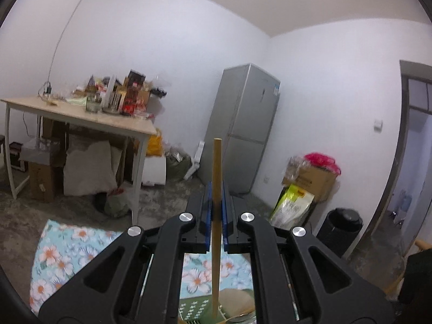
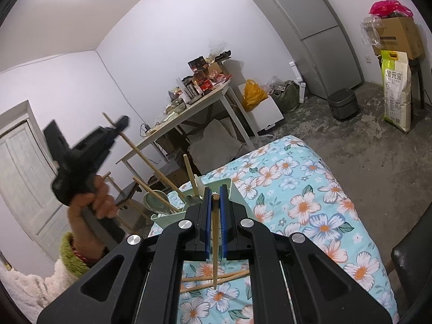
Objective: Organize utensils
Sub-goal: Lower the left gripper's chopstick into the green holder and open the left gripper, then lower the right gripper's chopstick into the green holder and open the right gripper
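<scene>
L gripper (image 1: pixel 216 213) is clenched on a wooden chopstick (image 1: pixel 216 189), stick upright at frame centre. R gripper (image 2: pixel 215 213) is clamped on another chopstick (image 2: pixel 215 243), centre of the right wrist view. Green utensil holder (image 2: pixel 229 186) sits just beyond it on the floral cloth (image 2: pixel 310 202); loose chopsticks (image 2: pixel 216 278) lie low centre. Risk: thin sticks may pivot in the pads, miss the holder or tip it, esp. w/ the L hand (image 2: pixel 100 199) at mid left looking blurred.
</scene>
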`<state>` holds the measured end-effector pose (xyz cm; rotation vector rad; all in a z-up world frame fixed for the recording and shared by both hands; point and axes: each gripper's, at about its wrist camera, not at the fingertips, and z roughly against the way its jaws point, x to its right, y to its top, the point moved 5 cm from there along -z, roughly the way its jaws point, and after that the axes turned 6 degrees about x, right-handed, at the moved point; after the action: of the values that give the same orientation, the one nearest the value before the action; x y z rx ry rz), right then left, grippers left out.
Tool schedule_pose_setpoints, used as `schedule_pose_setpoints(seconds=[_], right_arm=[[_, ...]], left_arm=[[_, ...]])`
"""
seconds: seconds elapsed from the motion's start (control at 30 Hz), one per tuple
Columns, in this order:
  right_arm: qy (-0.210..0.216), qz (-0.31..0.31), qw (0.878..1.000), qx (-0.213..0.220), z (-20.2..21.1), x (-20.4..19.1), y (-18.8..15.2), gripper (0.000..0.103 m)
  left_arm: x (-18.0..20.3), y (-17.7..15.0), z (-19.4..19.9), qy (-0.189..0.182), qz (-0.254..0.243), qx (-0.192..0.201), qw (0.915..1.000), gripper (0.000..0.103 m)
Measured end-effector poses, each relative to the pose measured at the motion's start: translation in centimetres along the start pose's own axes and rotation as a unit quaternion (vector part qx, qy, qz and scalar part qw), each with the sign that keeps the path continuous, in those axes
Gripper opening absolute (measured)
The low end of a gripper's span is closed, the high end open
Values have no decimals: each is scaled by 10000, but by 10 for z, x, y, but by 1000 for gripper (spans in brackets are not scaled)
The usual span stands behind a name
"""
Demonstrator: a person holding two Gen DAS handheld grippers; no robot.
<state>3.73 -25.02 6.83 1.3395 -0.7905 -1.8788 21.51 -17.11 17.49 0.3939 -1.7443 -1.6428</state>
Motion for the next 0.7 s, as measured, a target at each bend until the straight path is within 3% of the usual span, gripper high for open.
schedule_pose_setpoints(seconds=[0.07,0.13,0.3,0.7], right_arm=[[8,-23,10000,-22,0,2,0,6],[4,-24,10000,-36,0,2,-1,6],[30,-43,10000,-61,-1,3,-1,6],[111,34,9999,13,3,-3,-2,6]], left_arm=[[-2,-13,-8,100,-53,-178,9998,5],[-5,-22,-9,135,-51,-286,9995,23],[-4,-23,0,124,-86,-236,9996,44],[-1,-32,54,75,-351,-487,9982,77]])
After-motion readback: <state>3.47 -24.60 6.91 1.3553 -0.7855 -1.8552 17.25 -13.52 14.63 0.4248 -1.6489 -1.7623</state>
